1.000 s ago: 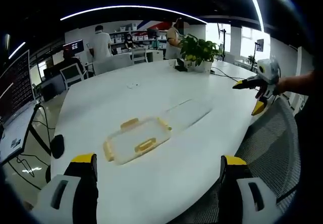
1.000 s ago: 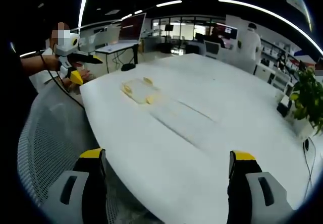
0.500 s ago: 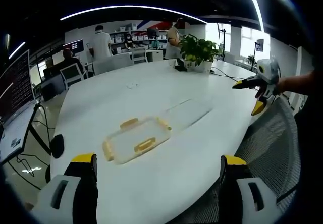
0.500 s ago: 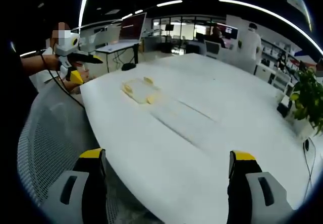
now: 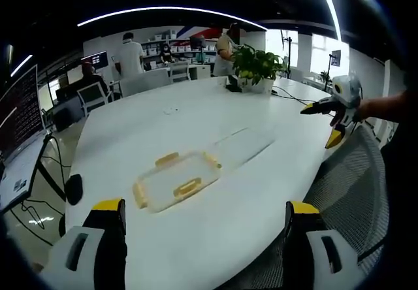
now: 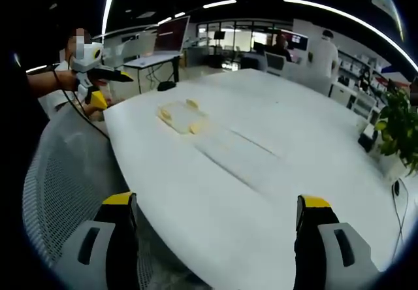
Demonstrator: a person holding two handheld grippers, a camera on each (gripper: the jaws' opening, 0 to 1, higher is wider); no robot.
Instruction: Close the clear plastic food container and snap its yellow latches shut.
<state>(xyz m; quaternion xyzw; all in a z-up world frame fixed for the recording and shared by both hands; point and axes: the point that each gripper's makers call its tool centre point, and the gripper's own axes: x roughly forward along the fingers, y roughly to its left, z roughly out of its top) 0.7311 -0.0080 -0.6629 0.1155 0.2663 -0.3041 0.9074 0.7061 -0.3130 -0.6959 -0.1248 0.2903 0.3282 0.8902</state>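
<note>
Container: clear, shallow, rectangular, flat on the white table; near the table edge in the left gripper view, further off in the right gripper view.
Change vs earlier frames: none seen in the container or lid; both lie where they lay a second ago. Both views framed the same, so the hands have held almost still.
Latches: yellow, one on each visible side of the container; whether any is snapped down cannot be told at this size.
Lid: clear flat sheet on the table just beside the container, towards the plant; one corner close to the container's rim, not on top of it.
Left gripper: jaws spread wide, nothing between them; held off the table edge, well short of the container. Also seen in the right gripper view, in a hand at the far table edge, near the container.
Right gripper: jaws spread wide, nothing held; over the near table edge, well apart from the container. Also seen in the left gripper view, held in a hand beyond the table's right edge.
Plant: potted, at the far end of the table.
Chair: mesh back, just beside the table edge.
Background: office desks, monitors, people standing far off.
</note>
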